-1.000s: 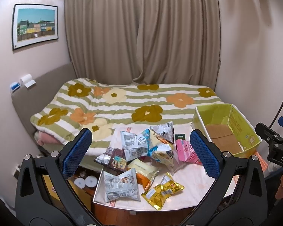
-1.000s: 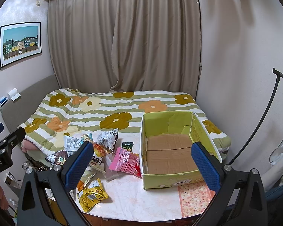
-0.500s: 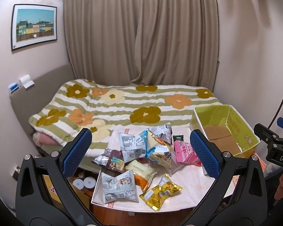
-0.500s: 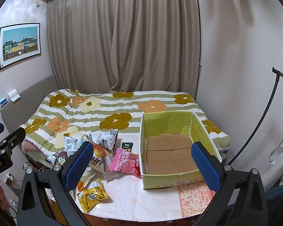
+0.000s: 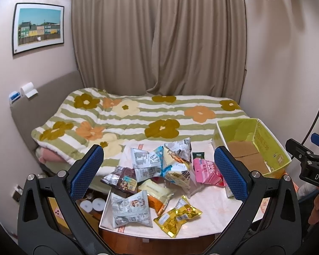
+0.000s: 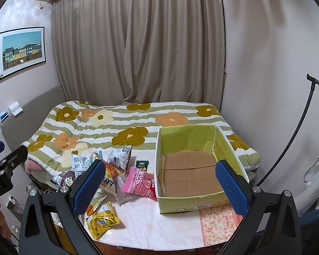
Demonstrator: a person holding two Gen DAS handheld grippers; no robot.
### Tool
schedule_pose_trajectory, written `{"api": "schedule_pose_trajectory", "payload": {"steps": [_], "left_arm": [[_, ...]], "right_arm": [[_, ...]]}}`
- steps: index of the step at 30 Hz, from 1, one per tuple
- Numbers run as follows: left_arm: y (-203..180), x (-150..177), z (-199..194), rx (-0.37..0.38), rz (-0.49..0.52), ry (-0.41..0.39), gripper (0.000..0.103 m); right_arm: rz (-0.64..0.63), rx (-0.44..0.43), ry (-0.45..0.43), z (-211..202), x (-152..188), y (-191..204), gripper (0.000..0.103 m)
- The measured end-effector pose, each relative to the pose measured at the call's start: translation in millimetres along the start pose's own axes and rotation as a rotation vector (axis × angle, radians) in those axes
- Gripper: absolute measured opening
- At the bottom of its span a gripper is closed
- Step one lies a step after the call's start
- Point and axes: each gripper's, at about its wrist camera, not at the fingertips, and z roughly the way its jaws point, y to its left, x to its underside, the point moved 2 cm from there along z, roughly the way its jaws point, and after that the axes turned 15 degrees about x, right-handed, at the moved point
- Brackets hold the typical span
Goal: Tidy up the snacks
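Note:
A heap of snack bags (image 5: 157, 170) lies on a small table (image 5: 212, 208) at the foot of the bed: grey-white printed packs, a pink pack (image 5: 208, 171) (image 6: 140, 182), a yellow pack (image 5: 177, 215) (image 6: 102, 221). To their right stands an empty green cardboard box (image 6: 193, 163) (image 5: 253, 146). My left gripper (image 5: 159, 174) hangs open above and before the heap, nothing between its blue pads. My right gripper (image 6: 159, 189) is open too, held in front of the box, apart from it.
A bed with a flowered striped quilt (image 6: 125, 127) fills the space behind the table, curtains beyond it. A black curved stand (image 6: 287, 144) rises at the right wall. Tape rolls (image 5: 93, 205) sit below the table's left edge. A hand (image 6: 2, 218) shows at the left edge.
The left wrist view has drifted slightly, so the snacks and box sit a little lower and further left. The right gripper has hardly moved. Both stay open.

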Motion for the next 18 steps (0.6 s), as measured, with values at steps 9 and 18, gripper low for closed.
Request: {"api": "schedule_pose_trajectory", "payload": {"steps": [9, 18], "left_arm": [[-4.6, 2.1, 0.9, 0.010, -0.019, 0.008, 0.103], [26.2, 16.8, 14.5, -0.061, -0.095, 0.088, 0.103]], "right_arm": [[-0.007, -0.008, -0.005, -1.0, -0.9, -2.2, 0.103], [-0.078, -0.144, 0.040, 18.5, 4.0, 19.8, 0.103]]}}
